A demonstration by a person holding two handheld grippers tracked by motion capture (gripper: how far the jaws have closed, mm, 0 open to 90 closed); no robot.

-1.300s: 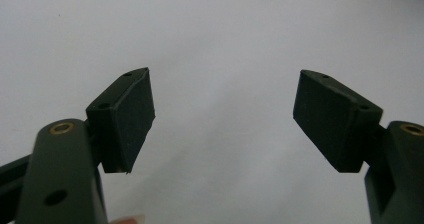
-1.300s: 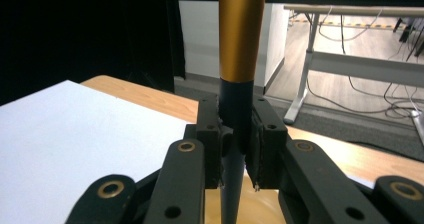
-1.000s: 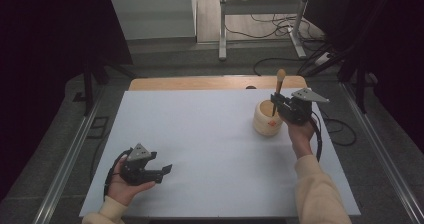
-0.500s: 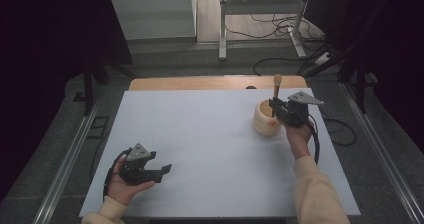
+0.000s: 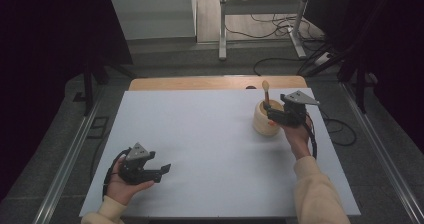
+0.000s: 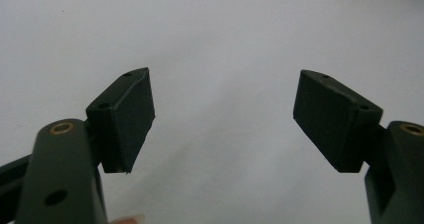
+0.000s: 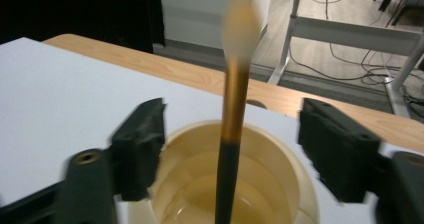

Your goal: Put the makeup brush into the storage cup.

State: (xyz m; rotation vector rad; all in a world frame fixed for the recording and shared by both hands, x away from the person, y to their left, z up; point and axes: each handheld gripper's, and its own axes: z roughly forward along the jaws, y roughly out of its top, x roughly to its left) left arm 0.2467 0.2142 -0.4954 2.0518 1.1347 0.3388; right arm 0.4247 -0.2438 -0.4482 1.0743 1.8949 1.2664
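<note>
the cream cup [image 5: 265, 119] with the brush [image 5: 266, 95] standing in it sits near the white table's [image 5: 210, 134] far right edge, wide bare surface to its left. the right gripper [image 7: 232, 149] has just been opening, its jaws now apart on either side of the brush without pressing it; the left gripper [image 5: 162, 170] rests wide apart and holding nothing near the front left edge. beyond the far edge lie a wooden strip [image 5: 200, 82], grey floor and cables [image 5: 272, 26].

Surroundings of the work area, non-task items only.
A white board [image 5: 200, 149] lies on a wooden table top [image 5: 200, 83], whose bare edge shows along the far side, with a small dark hole [image 5: 250, 88] in it near the board's edge. A metal rail [image 5: 70, 159] runs along the left of the table and another rail [image 5: 385, 154] along the right. Beyond the table stands a grey metal frame [image 5: 260, 15] on a pale floor, with black cables [image 5: 270, 29] trailing loosely around its legs. Dark curtains [image 5: 50, 29] close off both sides.
</note>
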